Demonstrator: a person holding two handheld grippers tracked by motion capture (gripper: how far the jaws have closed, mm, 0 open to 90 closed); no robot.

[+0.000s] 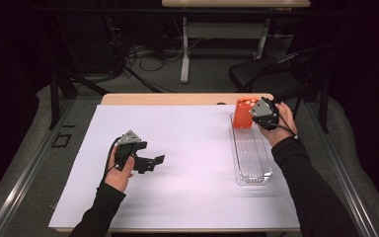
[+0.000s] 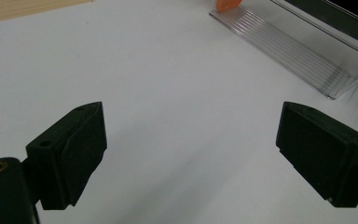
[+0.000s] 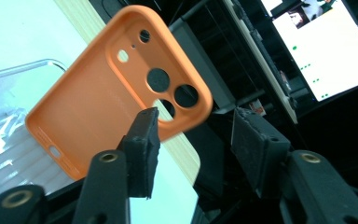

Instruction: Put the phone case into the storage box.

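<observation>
An orange phone case (image 1: 243,112) with camera cut-outs stands on end at the far end of a clear plastic tray (image 1: 237,158) on the right of the table. My right gripper (image 1: 254,116) is just right of the case, at its top. In the right gripper view the jaws stand apart. The case (image 3: 98,107) lies mostly beyond the left jaw, its right edge reaching into the gap, and neither pad presses on it. My left gripper (image 1: 155,163) hovers open over the white sheet at centre left, with nothing between its fingers (image 2: 74,154). The tray (image 2: 307,56) lies ahead of it.
A white sheet (image 1: 187,163) covers most of the wooden table (image 1: 177,98). A black chair (image 1: 271,69) stands behind the far right corner. Another table's legs and floor cables (image 1: 148,54) lie farther back. A lit monitor (image 3: 321,42) glows in the right gripper view.
</observation>
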